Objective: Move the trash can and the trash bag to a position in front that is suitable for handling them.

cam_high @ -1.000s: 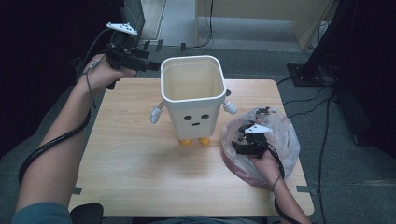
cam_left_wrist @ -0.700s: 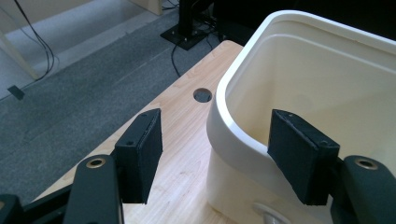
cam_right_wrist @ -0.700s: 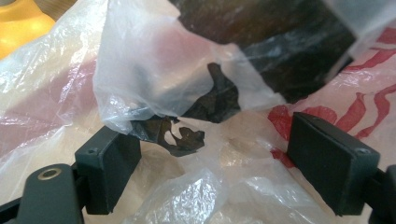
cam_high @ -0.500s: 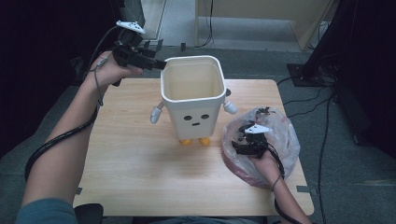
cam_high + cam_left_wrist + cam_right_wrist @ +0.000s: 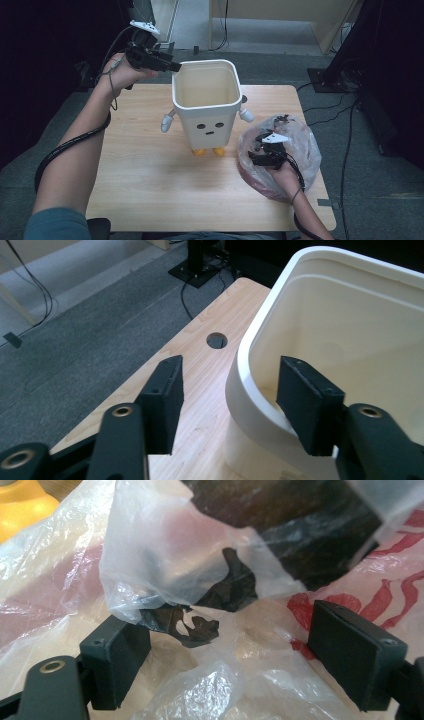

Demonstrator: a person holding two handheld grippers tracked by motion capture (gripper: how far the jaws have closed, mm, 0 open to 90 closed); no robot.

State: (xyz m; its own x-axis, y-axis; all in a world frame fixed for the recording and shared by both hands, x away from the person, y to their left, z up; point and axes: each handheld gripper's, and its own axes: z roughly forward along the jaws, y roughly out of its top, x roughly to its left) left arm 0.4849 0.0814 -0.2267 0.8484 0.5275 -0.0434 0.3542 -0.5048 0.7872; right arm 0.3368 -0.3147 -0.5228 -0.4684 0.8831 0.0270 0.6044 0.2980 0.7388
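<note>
Wooden table (image 5: 130,165) near its far edge: left gripper (image 5: 227,390), jaws just closing, now straddles the smooth cream bin's (image 5: 207,107) rim; right gripper (image 5: 230,655) spread over crinkled plastic bag (image 5: 300,145).

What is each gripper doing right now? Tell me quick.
Left gripper: open, jaws just been closing, astride the rim of the bin, not yet pressing it.
Right gripper: open, plastic bag loose between its jaws.

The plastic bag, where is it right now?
In the high view the plastic bag lies at the table's right edge, right of the white bin, under the right gripper.
</note>
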